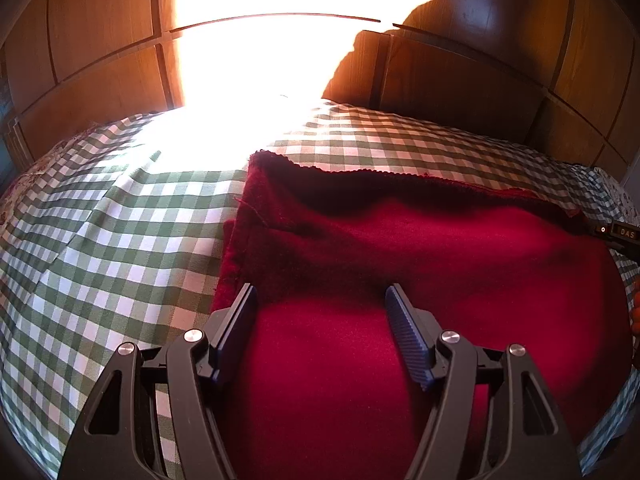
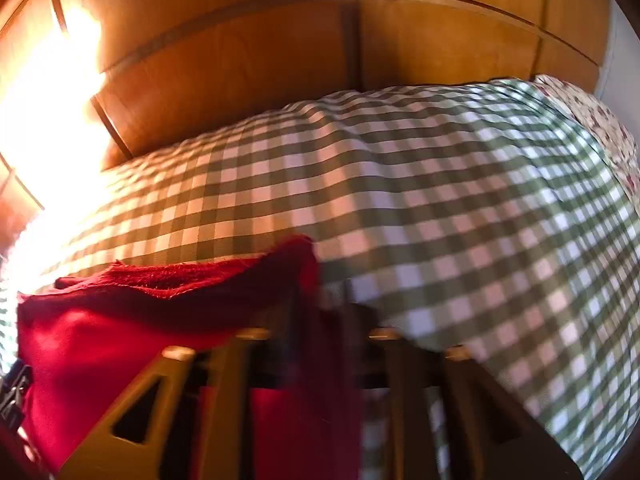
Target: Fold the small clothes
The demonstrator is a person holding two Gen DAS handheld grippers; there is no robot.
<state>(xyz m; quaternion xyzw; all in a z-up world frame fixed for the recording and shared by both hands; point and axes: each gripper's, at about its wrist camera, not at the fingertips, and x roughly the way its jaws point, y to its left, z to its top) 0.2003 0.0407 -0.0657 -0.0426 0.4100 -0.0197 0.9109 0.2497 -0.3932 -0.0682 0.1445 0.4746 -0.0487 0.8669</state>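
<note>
A dark red fleece garment (image 1: 420,264) lies on a green and white checked cloth (image 1: 100,240), its far edge folded over. My left gripper (image 1: 320,300) is open just above the garment's near left part, with blue pads (image 1: 404,332) on either side of the red cloth. In the right wrist view, which is blurred by motion, my right gripper (image 2: 316,320) is shut on the red garment (image 2: 120,340) at its right corner and holds that corner raised off the checked cloth (image 2: 440,200).
Wooden cabinet panels (image 1: 480,60) stand behind the table, and bright sun glare (image 1: 280,40) washes out the far middle. A flowered fabric (image 2: 592,120) lies at the table's far right edge. Part of the other gripper (image 1: 624,236) shows at the right edge.
</note>
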